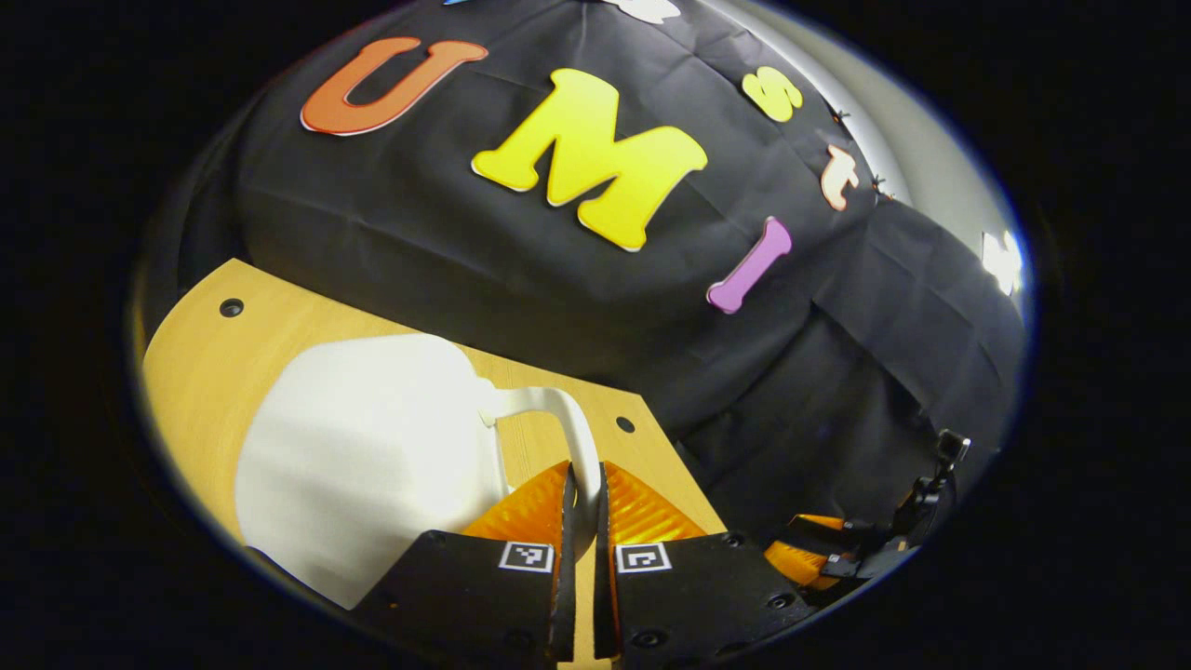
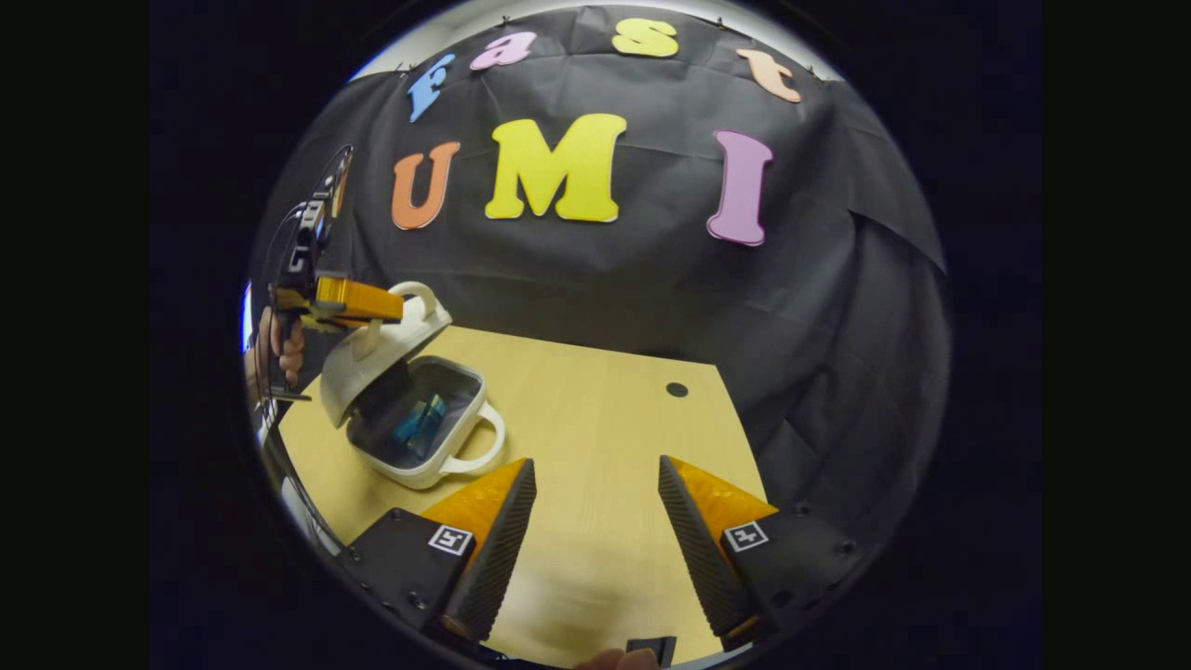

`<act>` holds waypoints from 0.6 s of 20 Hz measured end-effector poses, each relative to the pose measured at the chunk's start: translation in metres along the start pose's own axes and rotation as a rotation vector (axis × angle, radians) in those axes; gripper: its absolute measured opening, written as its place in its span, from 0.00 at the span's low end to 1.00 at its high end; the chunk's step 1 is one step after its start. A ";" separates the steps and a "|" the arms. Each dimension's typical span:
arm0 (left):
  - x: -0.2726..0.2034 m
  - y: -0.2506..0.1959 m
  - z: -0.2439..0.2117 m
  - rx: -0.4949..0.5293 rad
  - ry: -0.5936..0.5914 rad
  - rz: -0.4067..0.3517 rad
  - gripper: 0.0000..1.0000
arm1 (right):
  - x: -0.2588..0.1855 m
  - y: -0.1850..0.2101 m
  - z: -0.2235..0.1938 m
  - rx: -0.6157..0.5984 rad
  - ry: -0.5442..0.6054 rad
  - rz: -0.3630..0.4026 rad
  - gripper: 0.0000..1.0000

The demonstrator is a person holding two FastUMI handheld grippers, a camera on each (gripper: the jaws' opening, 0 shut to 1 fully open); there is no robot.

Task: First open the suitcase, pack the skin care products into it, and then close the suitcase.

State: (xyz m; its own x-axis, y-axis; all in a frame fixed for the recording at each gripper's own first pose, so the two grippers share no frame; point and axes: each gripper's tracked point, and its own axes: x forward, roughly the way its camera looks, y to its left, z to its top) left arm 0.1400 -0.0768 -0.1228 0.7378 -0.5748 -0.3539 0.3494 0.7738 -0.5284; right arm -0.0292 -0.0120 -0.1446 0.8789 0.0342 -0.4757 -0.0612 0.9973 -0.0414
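In the right gripper view a small white suitcase (image 2: 423,423) lies at the table's left, its lid (image 2: 381,358) half raised. A blue skin care product (image 2: 419,421) lies inside the dark-lined base. The left gripper (image 2: 368,312) holds the lid's handle (image 2: 421,296) there. In the left gripper view the white lid (image 1: 368,461) is close up, and my left gripper (image 1: 584,498) is shut on its curved white handle (image 1: 568,423). My right gripper (image 2: 595,502) hovers open over the bare tabletop, right of the suitcase, nothing between its fingers.
The light wooden table (image 2: 595,409) has a dark hole (image 2: 676,390) near its far right corner. Black cloth walls close the back and right. A hand (image 2: 279,349) holds the left gripper at the far left edge. The other gripper (image 1: 837,549) shows low right in the left gripper view.
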 end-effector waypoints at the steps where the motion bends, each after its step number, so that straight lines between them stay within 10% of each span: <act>1: 0.008 -0.004 -0.011 0.019 0.027 -0.004 0.11 | -0.003 -0.006 -0.002 0.006 0.007 -0.011 0.79; 12: 0.061 -0.001 -0.099 0.089 0.190 0.079 0.10 | -0.016 -0.059 -0.007 0.061 0.047 -0.090 0.79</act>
State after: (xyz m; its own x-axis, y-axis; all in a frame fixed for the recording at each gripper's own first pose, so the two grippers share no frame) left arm 0.1268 -0.1388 -0.2204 0.6460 -0.5448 -0.5346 0.3510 0.8340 -0.4258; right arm -0.0427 -0.0718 -0.1409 0.8562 -0.0576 -0.5134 0.0472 0.9983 -0.0331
